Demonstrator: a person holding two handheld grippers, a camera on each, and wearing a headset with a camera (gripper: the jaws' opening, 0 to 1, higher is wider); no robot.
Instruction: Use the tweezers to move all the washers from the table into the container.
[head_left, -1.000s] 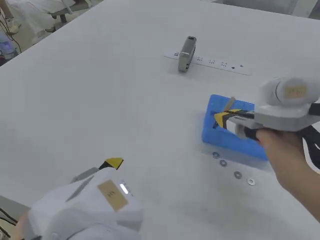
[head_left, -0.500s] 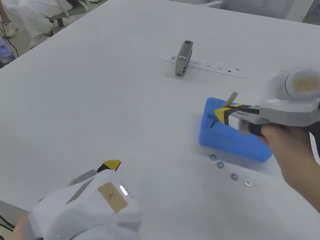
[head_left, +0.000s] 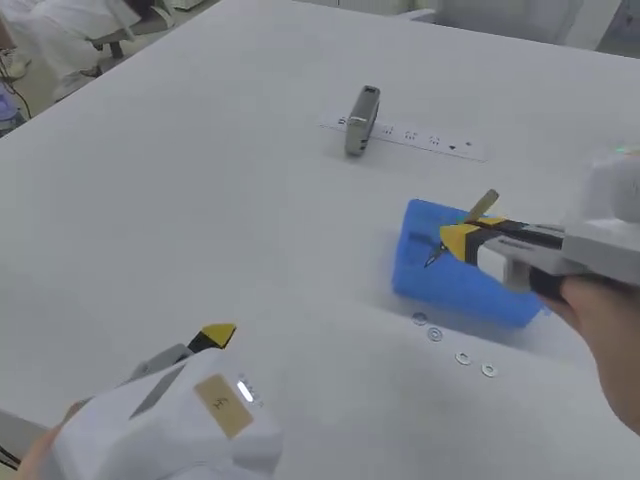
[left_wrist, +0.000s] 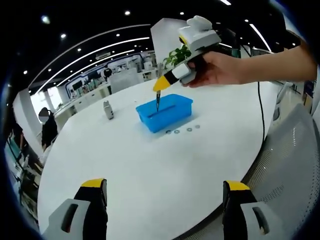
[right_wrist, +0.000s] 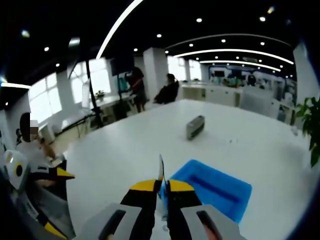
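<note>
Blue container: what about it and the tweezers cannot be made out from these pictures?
- Floor of the blue container: head view, hidden by the right gripper and the near wall.
- Tip of the tweezers: left gripper view, too small to tell whether it holds anything.
- Rear of the right gripper: head view, cut off by the right edge.

Four washers (head_left: 434, 335), one container (head_left: 455, 285), one tweezers (right_wrist: 160, 172), one grey block (head_left: 361, 120), perhaps stapler.
</note>
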